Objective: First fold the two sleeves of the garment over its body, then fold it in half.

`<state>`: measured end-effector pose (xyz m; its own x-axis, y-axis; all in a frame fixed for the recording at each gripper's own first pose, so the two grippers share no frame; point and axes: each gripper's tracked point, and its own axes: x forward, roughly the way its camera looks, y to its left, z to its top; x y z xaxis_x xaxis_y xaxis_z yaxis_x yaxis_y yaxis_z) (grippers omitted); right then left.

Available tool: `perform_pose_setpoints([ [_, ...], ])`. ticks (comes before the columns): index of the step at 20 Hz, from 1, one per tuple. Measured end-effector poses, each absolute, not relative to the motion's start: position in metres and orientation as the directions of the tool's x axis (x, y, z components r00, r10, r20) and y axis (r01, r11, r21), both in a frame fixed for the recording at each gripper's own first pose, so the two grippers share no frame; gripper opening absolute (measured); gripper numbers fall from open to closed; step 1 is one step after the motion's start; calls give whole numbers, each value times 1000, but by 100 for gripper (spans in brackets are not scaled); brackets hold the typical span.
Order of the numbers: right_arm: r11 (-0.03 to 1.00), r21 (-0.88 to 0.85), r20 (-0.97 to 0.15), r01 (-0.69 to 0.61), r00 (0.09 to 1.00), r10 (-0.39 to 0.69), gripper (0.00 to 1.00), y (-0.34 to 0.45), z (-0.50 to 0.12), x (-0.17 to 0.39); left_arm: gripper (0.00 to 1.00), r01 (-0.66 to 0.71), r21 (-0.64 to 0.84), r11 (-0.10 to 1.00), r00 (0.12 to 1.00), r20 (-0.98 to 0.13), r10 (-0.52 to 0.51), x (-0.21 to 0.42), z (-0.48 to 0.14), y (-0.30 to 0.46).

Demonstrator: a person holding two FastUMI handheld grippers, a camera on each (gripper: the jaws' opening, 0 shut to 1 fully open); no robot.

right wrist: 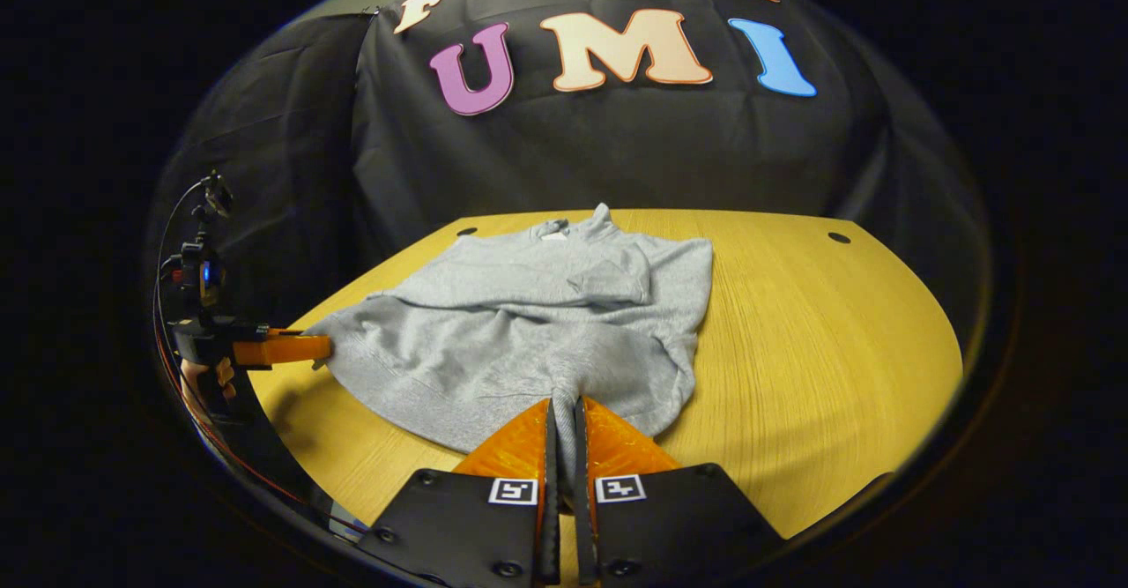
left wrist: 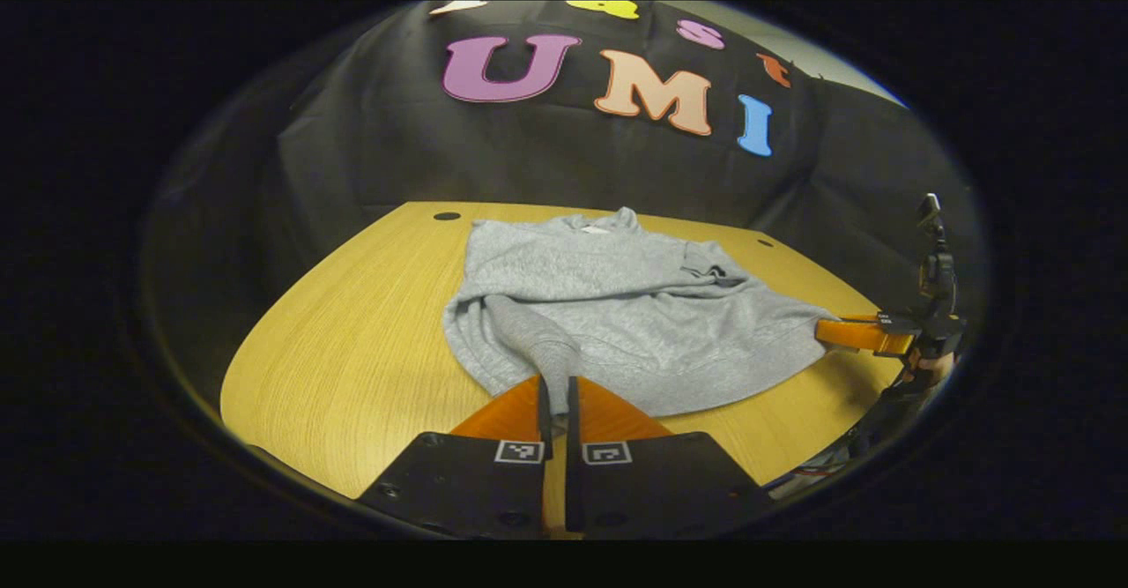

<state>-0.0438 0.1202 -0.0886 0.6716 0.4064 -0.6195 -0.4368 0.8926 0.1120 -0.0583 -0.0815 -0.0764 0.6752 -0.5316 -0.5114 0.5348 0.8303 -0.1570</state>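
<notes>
I see the grey fleece sweatshirt [left wrist: 617, 306] lying on the light wooden table [left wrist: 352, 350], collar toward the black cloth wall and hem toward me, so its long axis runs away from the operator. Both sleeves are already folded across the body.

Left gripper [left wrist: 553, 394]: fingers closed to a narrow gap, pinching a raised ridge of the fabric at the near hem corner. The sweatshirt extends forward and to the right of it.

Right gripper [right wrist: 564, 416]: fingers likewise nearly together, clamping a bunched fold of the hem. The garment spreads forward and to the left of it.

The left gripper view shows the right gripper at the garment's far hem corner, fingers level with the tabletop. The right gripper view shows the left gripper [right wrist: 304, 347] at the opposite hem corner, plus a bare stretch of table to the right of the sweatshirt.
</notes>
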Motion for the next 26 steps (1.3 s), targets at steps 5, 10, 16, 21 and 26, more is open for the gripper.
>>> perform_pose_setpoints([
  [5, 883, 84, -575, -461, 701, 421, 10, 130, -61, -2, 1, 573, -113, 812, 711, -424, -561, -24, -40, -104],
  [10, 893, 84, -568, -442, 715, 407, 9, 136, -49, 50, 1, 571, -103, 815, 734, -381, -562, 20, -19, -120],
  [16, 900, 89, -558, -427, 727, 400, 9, 147, -44, 104, 1, 525, -72, 848, 784, -348, -515, 67, -11, -139],
  [21, 919, 139, -604, -369, 704, 374, 10, 141, -77, 137, 2, 474, -73, 877, 819, -330, -470, 103, -24, -160],
  [26, 929, 144, -651, -340, 674, 348, 9, 138, -111, 153, 1, 450, -71, 890, 818, -367, -443, 125, -54, -174],
])
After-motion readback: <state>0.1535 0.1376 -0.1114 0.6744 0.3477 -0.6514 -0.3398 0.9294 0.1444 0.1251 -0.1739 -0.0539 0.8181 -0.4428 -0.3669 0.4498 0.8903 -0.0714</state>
